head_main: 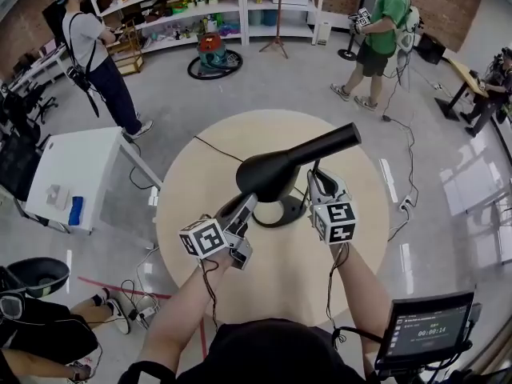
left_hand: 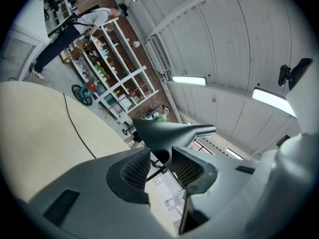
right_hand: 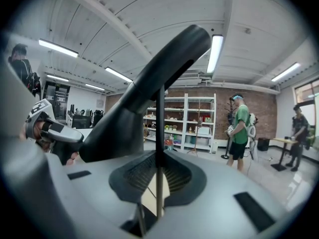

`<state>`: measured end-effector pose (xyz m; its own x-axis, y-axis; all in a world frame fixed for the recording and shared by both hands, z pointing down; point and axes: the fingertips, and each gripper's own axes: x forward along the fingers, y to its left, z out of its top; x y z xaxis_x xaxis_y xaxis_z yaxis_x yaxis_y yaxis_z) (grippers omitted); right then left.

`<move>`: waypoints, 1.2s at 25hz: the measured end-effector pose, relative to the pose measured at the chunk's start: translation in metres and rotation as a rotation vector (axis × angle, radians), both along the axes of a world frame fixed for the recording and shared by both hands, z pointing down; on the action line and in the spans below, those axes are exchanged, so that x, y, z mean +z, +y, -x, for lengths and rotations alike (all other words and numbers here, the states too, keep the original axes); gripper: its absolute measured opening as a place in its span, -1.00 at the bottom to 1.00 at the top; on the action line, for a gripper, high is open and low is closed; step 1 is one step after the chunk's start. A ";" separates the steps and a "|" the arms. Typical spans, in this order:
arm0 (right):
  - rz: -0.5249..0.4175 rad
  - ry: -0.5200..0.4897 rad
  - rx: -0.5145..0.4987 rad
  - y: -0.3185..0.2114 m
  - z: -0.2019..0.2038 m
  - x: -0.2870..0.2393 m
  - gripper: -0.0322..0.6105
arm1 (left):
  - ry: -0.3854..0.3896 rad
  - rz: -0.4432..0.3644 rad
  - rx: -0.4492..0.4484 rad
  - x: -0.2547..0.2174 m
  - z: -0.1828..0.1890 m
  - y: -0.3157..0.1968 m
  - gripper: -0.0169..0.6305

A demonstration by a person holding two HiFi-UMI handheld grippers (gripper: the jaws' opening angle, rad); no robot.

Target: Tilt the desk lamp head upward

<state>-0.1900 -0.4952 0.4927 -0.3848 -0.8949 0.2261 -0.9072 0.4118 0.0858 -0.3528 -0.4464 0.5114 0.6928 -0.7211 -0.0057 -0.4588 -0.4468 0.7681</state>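
A black desk lamp stands mid-way on the round beige table. Its cone-shaped head points down-left, and its tube rises toward the upper right. The round base sits under the head. My left gripper is at the head's lower left edge, with its jaws closed on the lamp head. My right gripper is shut on the thin upright stem. In the right gripper view the lamp head fills the left, and the left gripper shows beyond it.
A black cable runs from the lamp across the table's far left. A white side table with a blue item stands at left. People stand near the shelves. A monitor is at lower right.
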 end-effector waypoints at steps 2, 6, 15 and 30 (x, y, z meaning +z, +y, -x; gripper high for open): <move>-0.001 0.000 0.001 0.000 0.002 0.000 -0.77 | -0.007 -0.006 -0.002 -0.003 0.004 0.000 -0.51; -0.009 -0.007 0.007 0.002 0.002 -0.003 -0.77 | -0.034 -0.029 -0.006 -0.014 0.012 0.002 -0.51; -0.019 -0.012 0.012 0.003 -0.006 -0.013 -0.77 | -0.060 -0.064 -0.027 -0.044 0.014 0.003 -0.51; -0.026 -0.019 0.017 -0.001 -0.011 -0.010 -0.77 | -0.229 -0.228 -0.066 -0.091 0.030 -0.005 -0.51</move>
